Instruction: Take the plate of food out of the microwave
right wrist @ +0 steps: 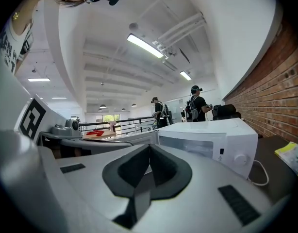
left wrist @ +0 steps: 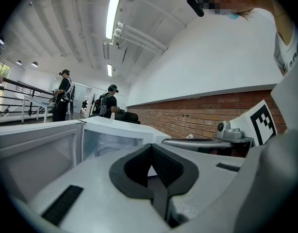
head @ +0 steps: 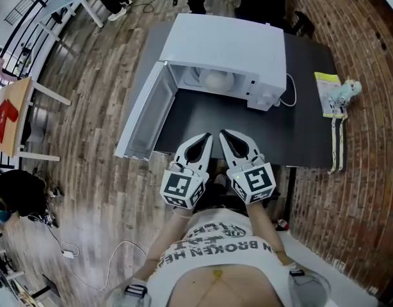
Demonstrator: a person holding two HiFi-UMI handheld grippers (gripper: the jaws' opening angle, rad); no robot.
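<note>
Fingers pressed together and empty on left gripper (head: 203,141) and right gripper (head: 227,139), side by side over the tabletop (head: 209,117). Plate (head: 217,80) sits inside the open microwave (head: 228,43). Probably stiff, breakable and slippery; take it by the rim, level.

Microwave (head: 228,50): we list a white box-shaped oven, upright on the dark table (head: 248,123), with a round knob (right wrist: 240,158) at its front right.
Door (head: 142,114): white, hinged on the left, swung wide open, cavity exposed.
Plate of food (head: 216,80): we note a pale round shape inside the cavity; contents too dim to tell.
</note>
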